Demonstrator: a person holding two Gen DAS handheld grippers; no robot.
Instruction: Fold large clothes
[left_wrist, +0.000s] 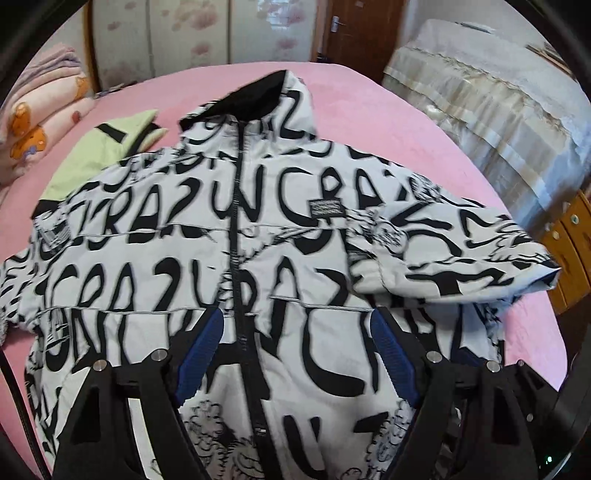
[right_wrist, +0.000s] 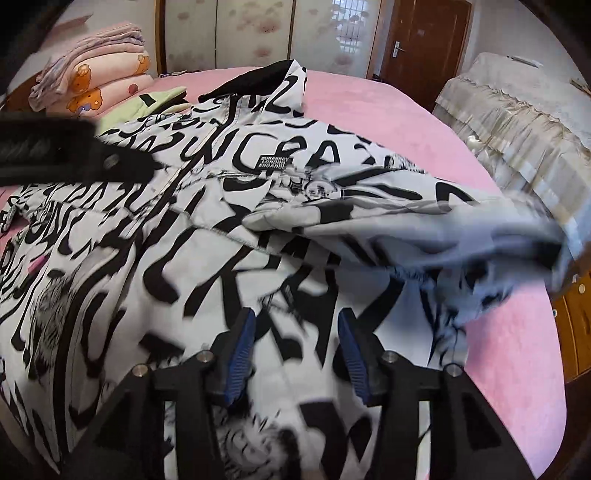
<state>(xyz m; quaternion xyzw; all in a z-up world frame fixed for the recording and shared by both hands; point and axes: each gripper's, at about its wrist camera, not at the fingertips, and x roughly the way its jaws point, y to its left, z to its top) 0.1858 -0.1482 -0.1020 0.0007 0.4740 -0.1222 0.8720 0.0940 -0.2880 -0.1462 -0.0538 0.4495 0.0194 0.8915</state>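
Jacket spread on the bed, folding barely begun

The black-and-white lettered jacket (left_wrist: 258, 258) lies front up and zipped on the pink bed (left_wrist: 369, 110), hood toward 12 o'clock, hem toward 6 o'clock under both tools. The left tool (left_wrist: 295, 354) hovers over the lower front with its blue pads apart and nothing between them; the right tool (right_wrist: 295, 350) likewise stands apart, gripping nothing. The sleeve (right_wrist: 424, 225) at 3 o'clock is up off the bed and blurred, seemingly swinging in over the body, though what carries it is not visible. The other sleeve at 9 o'clock lies spread out. By my reading, neither side is folded in and the lengthwise fold remains. A green garment (left_wrist: 99, 155) peeks out at 10 o'clock.
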